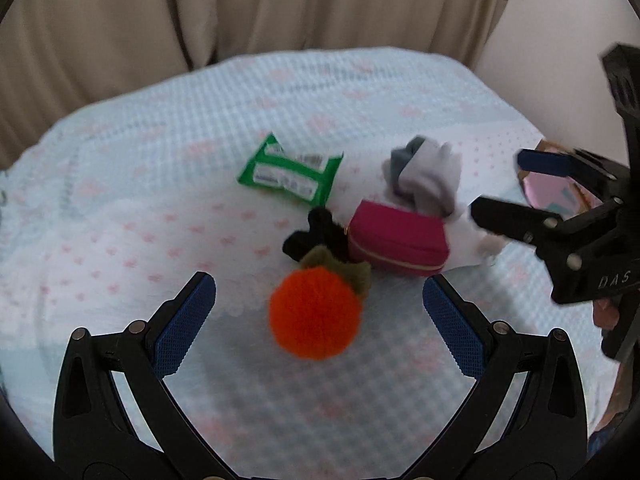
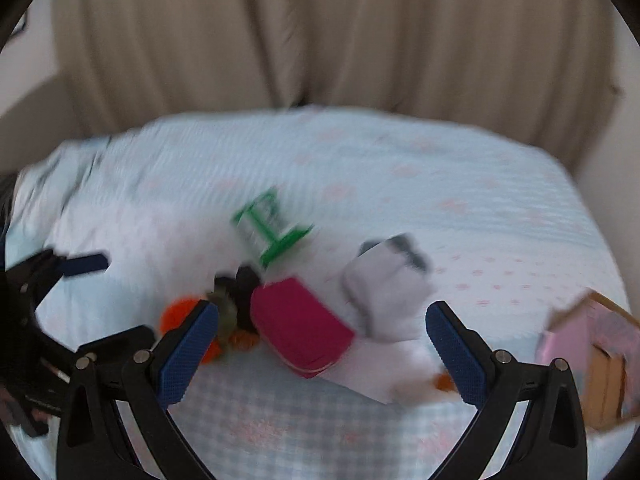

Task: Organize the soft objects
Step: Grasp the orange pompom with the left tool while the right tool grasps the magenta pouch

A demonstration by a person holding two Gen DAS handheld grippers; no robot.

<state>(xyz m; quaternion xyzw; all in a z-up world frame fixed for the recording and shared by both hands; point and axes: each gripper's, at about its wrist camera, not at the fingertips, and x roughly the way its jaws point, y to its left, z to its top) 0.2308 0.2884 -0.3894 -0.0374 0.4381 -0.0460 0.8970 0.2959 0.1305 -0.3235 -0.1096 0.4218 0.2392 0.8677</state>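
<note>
An orange pompom with a green leaf (image 1: 315, 315) lies on the pale blue bedcover, just ahead of my open, empty left gripper (image 1: 319, 298). Behind it lie a black fuzzy item (image 1: 310, 236), a magenta zip pouch (image 1: 396, 244), a grey-and-white rolled sock bundle (image 1: 426, 178) and a green tissue packet (image 1: 289, 172). My right gripper (image 1: 500, 184) enters from the right, open. In the blurred right wrist view, the right gripper (image 2: 322, 322) is open above the pouch (image 2: 302, 326) and sock bundle (image 2: 386, 292); the pompom (image 2: 178, 314) shows at left.
A pink and wooden box (image 2: 592, 360) stands at the bed's right edge; it also shows in the left wrist view (image 1: 560, 192). Beige curtains (image 1: 280, 4) hang behind the bed. A white cloth (image 2: 372, 376) lies under the pouch.
</note>
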